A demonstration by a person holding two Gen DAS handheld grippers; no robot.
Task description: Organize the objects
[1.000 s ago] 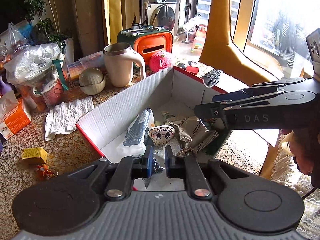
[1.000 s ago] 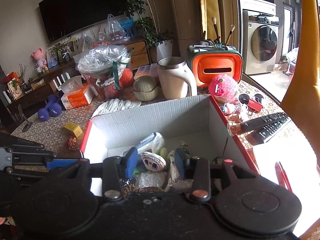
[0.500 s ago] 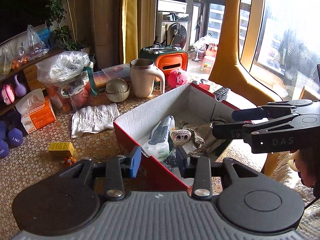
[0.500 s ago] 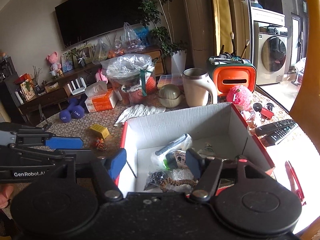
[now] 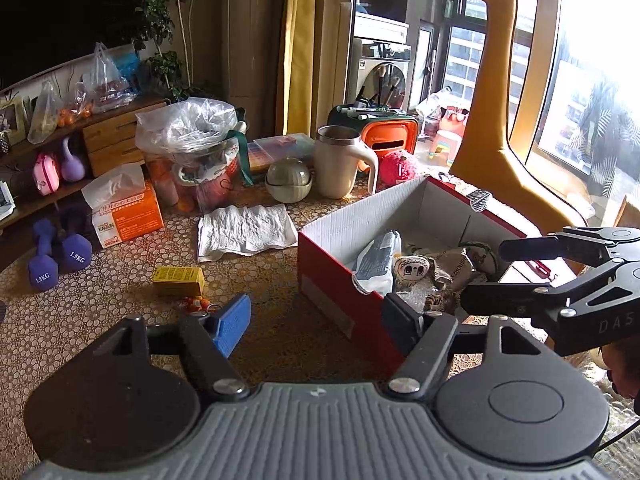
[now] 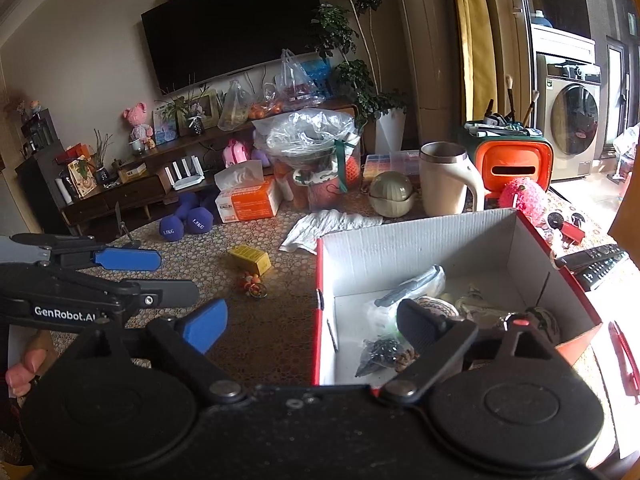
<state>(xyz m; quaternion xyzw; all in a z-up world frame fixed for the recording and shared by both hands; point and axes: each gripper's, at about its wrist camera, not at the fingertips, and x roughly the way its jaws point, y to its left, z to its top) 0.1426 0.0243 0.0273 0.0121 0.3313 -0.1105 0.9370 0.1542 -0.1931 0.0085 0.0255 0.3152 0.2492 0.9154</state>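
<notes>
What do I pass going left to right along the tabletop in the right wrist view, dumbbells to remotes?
Purple dumbbells → orange tissue box → yellow box → white cloth → round lidded bowl → cream mug → pink plush ball → black remotes.

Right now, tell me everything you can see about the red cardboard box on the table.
The red cardboard box is an open-topped, lidless carton, red outside and white corrugated inside, sitting upright on the patterned tablecloth. It holds a jumble: a clear packet with a dark strip, a small pouch with a cartoon face, a crumpled brown wrapper and dark bits in a plastic bag. A crumpled white cloth lies by its far corner. Neither hand-held gripper touches it.
</notes>
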